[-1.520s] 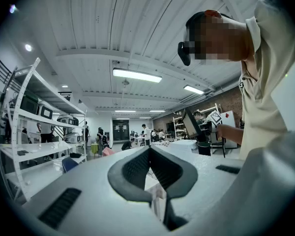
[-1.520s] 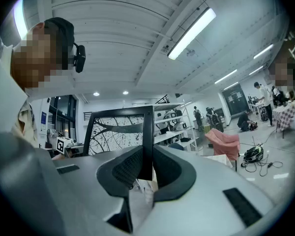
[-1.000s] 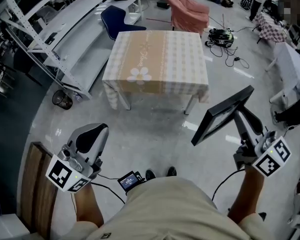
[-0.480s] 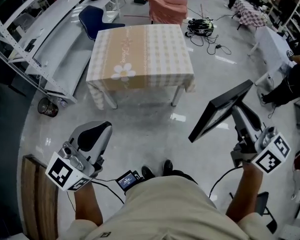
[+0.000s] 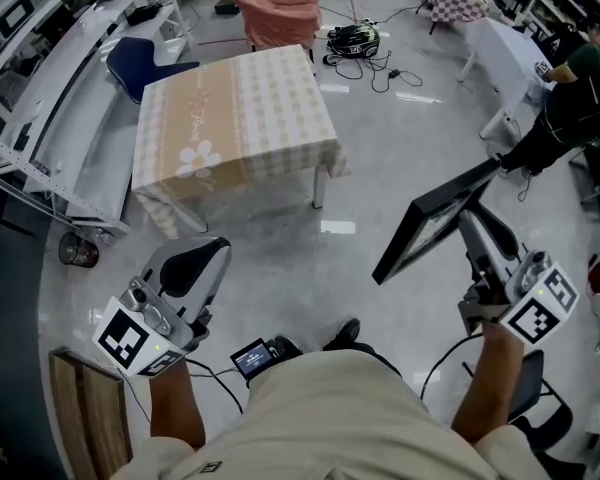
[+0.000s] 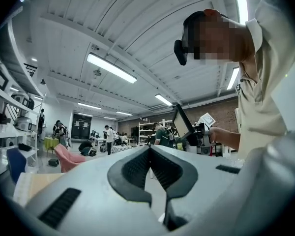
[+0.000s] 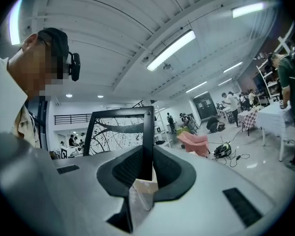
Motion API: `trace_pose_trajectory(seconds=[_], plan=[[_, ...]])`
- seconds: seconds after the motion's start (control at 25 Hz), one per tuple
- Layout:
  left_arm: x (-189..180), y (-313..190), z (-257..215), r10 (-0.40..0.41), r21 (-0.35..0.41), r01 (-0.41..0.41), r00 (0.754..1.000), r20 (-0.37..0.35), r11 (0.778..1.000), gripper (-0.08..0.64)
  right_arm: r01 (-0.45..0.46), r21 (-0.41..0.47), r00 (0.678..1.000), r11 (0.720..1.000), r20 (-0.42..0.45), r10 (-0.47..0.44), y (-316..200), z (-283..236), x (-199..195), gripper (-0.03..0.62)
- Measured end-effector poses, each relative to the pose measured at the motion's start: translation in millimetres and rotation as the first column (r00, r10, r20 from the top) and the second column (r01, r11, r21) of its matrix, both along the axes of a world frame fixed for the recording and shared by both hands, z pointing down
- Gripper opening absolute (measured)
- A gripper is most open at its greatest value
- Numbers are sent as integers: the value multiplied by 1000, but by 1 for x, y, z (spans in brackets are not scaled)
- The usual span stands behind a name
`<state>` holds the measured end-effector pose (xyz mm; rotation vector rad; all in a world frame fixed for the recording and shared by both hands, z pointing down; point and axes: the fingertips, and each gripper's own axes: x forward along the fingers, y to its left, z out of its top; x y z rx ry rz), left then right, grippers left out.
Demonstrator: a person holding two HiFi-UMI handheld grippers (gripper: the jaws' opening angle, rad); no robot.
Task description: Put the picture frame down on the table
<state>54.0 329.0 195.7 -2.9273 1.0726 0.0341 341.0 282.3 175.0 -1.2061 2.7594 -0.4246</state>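
Grey left tool (image 5: pixel 210 255), beige shirt (image 5: pixel 340 418)

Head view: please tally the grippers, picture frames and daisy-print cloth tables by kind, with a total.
Grippers: 2 (left gripper, fingers together and empty; right gripper, fingers shut on the frame)
Picture frame: 1
Table with the daisy-print checked cloth: 1
Total: 4

Beyond the far edge of the worktop (image 5: pixel 270 98) stands a pink armchair (image 5: pixel 276 10). Off its far left corner is a blue chair (image 5: pixel 140 60), beside long white shelving (image 5: pixel 50 88). A dark bundle of cables (image 5: pixel 365 53) lies on the floor past the far right corner. A person in a green shirt (image 5: pixel 578 80) stands well to the right.
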Motion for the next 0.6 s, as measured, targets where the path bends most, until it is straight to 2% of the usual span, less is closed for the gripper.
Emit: trace_pose_trajectory(seconds=[0.12,0.28,0.6], plan=[[44,-15,1,19,1,-19,1000,8,1000,8,-10,-6,1000,1000,2,10,-7,5,41,61],[118,-40,-3,46,4,-46,998,30,999,8,-33,-12,999,999,15,33,-24,8,116,61],[178,-73,9,146,9,-147,988,39,989,8,-127,2,992,992,4,127,-25,19,177,61]])
